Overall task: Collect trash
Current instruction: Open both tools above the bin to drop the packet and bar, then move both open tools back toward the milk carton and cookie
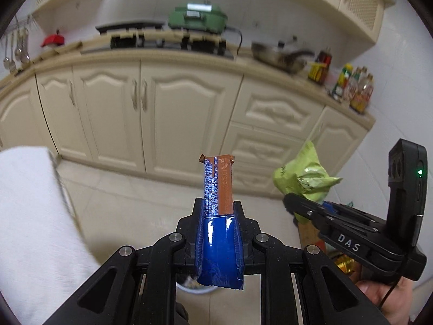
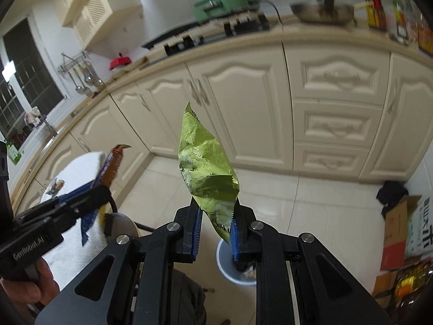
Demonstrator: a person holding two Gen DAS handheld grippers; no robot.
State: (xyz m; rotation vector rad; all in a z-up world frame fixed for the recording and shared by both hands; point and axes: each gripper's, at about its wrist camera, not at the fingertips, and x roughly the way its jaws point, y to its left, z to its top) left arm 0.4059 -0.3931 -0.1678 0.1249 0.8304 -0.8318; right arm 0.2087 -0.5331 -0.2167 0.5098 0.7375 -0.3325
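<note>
My left gripper (image 1: 217, 208) is shut on a long blue and brown snack wrapper (image 1: 218, 189), which sticks up between the fingers above the floor. It also shows at the left of the right wrist view (image 2: 111, 168). My right gripper (image 2: 215, 211) is shut on a crumpled green wrapper (image 2: 205, 162), held upright; it also shows at the right of the left wrist view (image 1: 303, 181). A white trash bin (image 2: 224, 265) with scraps inside stands on the floor just below both grippers, partly hidden by the fingers; its rim peeks out in the left wrist view (image 1: 194, 288).
A table with a white cloth (image 1: 29, 216) is at the left. Cream kitchen cabinets (image 1: 162, 108) run along the back, with a stove, a green appliance (image 1: 199, 17), a pan and bottles on the counter. Cardboard boxes (image 2: 403, 230) stand at the right on the tiled floor.
</note>
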